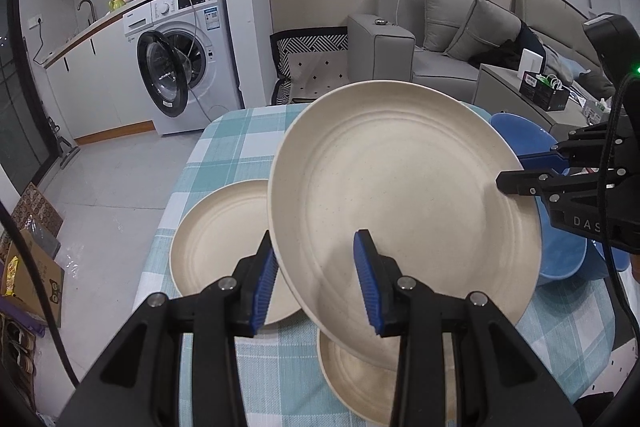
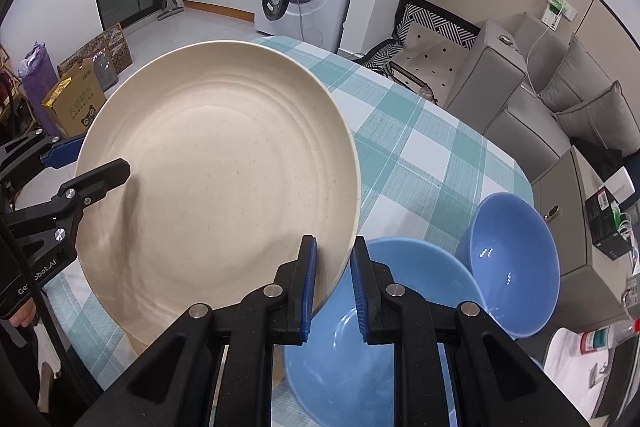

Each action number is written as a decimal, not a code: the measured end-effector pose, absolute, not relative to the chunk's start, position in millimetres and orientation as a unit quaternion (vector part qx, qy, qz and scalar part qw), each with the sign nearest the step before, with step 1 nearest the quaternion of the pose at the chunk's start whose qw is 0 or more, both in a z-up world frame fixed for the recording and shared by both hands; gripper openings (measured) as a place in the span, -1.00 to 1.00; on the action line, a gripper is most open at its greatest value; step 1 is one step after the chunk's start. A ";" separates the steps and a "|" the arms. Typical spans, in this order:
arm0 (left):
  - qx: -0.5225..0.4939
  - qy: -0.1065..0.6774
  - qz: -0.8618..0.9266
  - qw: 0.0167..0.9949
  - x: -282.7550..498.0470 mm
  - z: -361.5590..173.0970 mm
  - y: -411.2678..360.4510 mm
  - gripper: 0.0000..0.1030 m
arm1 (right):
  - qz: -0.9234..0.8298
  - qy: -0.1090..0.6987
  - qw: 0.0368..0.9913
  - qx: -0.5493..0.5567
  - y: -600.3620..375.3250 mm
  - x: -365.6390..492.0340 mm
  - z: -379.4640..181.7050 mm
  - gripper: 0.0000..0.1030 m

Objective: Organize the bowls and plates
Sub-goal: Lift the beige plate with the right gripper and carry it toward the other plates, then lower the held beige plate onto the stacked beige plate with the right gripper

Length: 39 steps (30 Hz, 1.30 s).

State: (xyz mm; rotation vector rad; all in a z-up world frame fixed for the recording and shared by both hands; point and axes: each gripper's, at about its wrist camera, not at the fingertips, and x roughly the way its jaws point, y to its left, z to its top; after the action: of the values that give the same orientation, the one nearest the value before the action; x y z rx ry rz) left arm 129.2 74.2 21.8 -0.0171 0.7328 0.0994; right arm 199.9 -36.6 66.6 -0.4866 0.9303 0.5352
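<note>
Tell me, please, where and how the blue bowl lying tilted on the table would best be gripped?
Probably by the rim. The tilted blue bowl leans with its opening facing the right gripper, so its thin upper edge is exposed. Come from that open side, one finger inside and one outside the wall. The right gripper first has to part with the raised cream plate.

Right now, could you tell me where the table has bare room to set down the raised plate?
Bare checked cloth lies beyond the blue bowls, toward the sofa. The near side is crowded with two cream plates.
</note>
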 end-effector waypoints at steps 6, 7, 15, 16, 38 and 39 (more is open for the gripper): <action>-0.001 0.354 0.051 0.934 111.5 21.8 71.0 -0.29 | 0.259 0.433 0.832 -0.232 -39.5 180.2 68.2 -0.67; -0.003 0.354 0.050 0.934 109.4 21.6 71.7 -0.29 | 0.260 0.431 0.832 -0.233 -39.9 177.1 68.3 -0.67; -0.015 0.354 0.054 0.934 94.7 12.7 70.9 -0.29 | 0.266 0.433 0.829 -0.234 -39.3 163.7 60.6 -0.67; -0.015 0.353 0.056 0.934 93.9 11.3 69.8 -0.29 | 0.267 0.434 0.828 -0.235 -38.6 161.9 59.2 -0.67; -0.028 0.366 0.047 0.929 82.8 -16.3 72.0 -0.29 | 0.266 0.449 0.813 -0.260 -34.8 152.4 26.2 -0.66; -0.028 0.367 0.046 0.929 82.7 -16.9 72.7 -0.29 | 0.265 0.448 0.812 -0.262 -34.6 152.0 25.4 -0.66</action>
State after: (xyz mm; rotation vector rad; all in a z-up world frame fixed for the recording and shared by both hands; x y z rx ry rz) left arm 82.7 72.7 -16.9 -0.0582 0.7517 0.0951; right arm 152.0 -34.6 25.4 -0.5596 0.9574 0.5663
